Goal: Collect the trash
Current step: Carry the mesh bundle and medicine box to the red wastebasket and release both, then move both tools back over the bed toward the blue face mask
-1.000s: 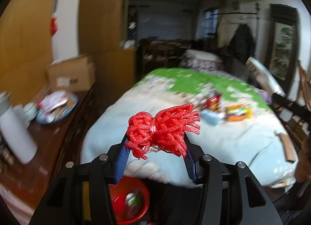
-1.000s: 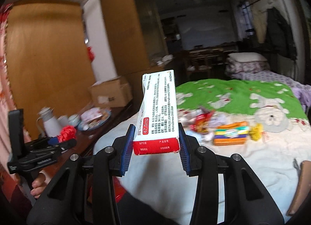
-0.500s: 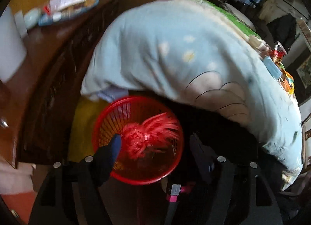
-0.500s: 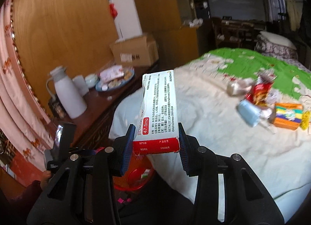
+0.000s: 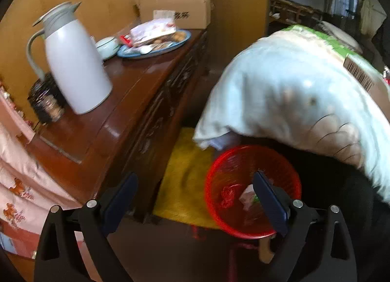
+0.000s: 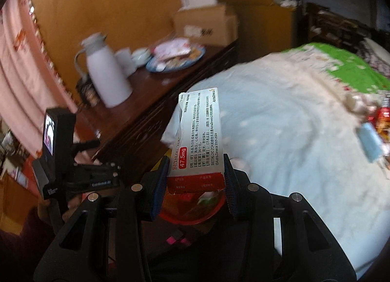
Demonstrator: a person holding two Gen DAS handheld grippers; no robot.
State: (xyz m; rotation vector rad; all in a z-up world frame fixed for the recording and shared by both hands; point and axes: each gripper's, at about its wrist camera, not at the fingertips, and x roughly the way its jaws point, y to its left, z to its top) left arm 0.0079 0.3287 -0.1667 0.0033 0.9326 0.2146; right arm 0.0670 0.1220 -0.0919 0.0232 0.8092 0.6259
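Observation:
A red mesh trash basket (image 5: 253, 191) stands on the floor by the bed corner. A red foam net (image 5: 229, 194) and a white wrapper (image 5: 247, 194) lie inside it. My left gripper (image 5: 195, 199) is open and empty, above and left of the basket. My right gripper (image 6: 196, 179) is shut on a white and red medicine box (image 6: 197, 140), held upright over the basket (image 6: 195, 211), whose rim shows below the box. The left gripper's body (image 6: 73, 174) shows at the left of the right wrist view.
A dark wooden cabinet (image 5: 117, 101) at the left carries a white thermos (image 5: 73, 67), a blue plate of snacks (image 5: 156, 40) and a cardboard box (image 5: 180, 6). The bed with a pale blue quilt (image 6: 292, 140) holds more trash at its right (image 6: 375, 131). A yellow mat (image 5: 185, 177) lies on the floor.
My left gripper opened and let go of the red foam net, which now lies in the basket. It then swung left. My right gripper carried the medicine box over the basket.

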